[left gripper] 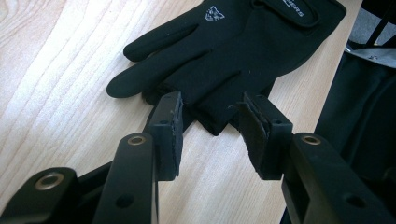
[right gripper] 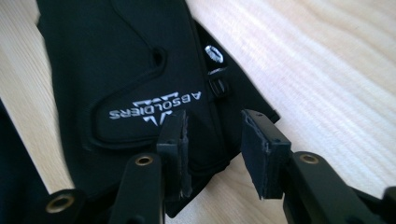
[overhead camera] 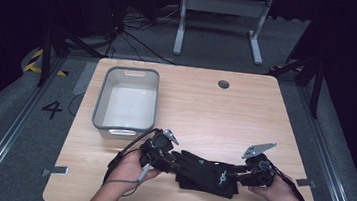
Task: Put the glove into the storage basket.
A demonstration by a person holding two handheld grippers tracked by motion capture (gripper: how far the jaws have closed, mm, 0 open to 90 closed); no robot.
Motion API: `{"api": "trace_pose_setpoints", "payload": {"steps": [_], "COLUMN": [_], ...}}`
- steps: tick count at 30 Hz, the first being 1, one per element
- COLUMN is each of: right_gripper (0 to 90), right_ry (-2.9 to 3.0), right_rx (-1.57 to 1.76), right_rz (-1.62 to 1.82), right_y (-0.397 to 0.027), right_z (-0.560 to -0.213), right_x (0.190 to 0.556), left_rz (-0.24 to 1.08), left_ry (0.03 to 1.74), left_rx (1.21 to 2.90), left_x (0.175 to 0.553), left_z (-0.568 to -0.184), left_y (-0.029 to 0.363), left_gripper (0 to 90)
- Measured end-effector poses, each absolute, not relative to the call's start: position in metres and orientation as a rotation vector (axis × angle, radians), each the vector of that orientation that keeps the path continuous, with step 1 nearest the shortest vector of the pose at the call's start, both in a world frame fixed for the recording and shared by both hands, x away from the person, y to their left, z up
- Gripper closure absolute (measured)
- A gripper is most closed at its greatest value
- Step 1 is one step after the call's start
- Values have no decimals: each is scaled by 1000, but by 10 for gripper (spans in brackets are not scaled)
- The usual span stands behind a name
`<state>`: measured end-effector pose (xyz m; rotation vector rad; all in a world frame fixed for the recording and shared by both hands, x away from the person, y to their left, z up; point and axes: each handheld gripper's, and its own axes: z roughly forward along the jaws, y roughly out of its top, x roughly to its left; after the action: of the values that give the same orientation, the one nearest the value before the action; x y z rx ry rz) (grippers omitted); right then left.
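A black glove (overhead camera: 204,172) with white "ABSOLDIERS" lettering lies flat near the table's front edge, and a second dark layer seems to lie under it. My left gripper (overhead camera: 175,161) is at its finger end. In the left gripper view the gripper (left gripper: 212,112) is open, its jaws straddling the glove's (left gripper: 224,42) lowest fingertips. My right gripper (overhead camera: 237,177) is at the cuff end. In the right gripper view the gripper (right gripper: 215,128) is open, with the cuff edge of the glove (right gripper: 116,56) between the pads beside the lettered strap.
A grey plastic bin (overhead camera: 101,97) stands at the back left of the wooden table (overhead camera: 206,108). There is a round cable hole (overhead camera: 223,84) near the far edge. Beyond the table stand a white desk frame (overhead camera: 221,4) and loose cables on the floor.
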<state>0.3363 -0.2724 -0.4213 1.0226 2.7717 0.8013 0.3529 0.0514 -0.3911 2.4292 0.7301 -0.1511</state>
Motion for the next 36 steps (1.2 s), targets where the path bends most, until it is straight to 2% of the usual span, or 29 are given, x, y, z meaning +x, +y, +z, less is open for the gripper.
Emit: {"api": "trace_pose_setpoints", "payload": {"steps": [7,15,25,36], "right_gripper": [643,834,843,838], "right_ry": [2801,2802,2801,2800], "right_rx": [997,934,928,925], "right_rz": [725,687,688,687], "right_y": [-265,-260,-259,-259], "right_z": [-430,-430,-429,-429], "right_x": [335,331,331,330], "left_rz": [-180,-210,-237,-249], "left_ry": [721,713,651,676], "left_rx": [2456,2482,2528,2575], "left_x": [352,352,349,352], "left_z": [-394,-400,-404,-414], "left_y": [48,43,37,34], "left_gripper": [592,588,602,602]}}
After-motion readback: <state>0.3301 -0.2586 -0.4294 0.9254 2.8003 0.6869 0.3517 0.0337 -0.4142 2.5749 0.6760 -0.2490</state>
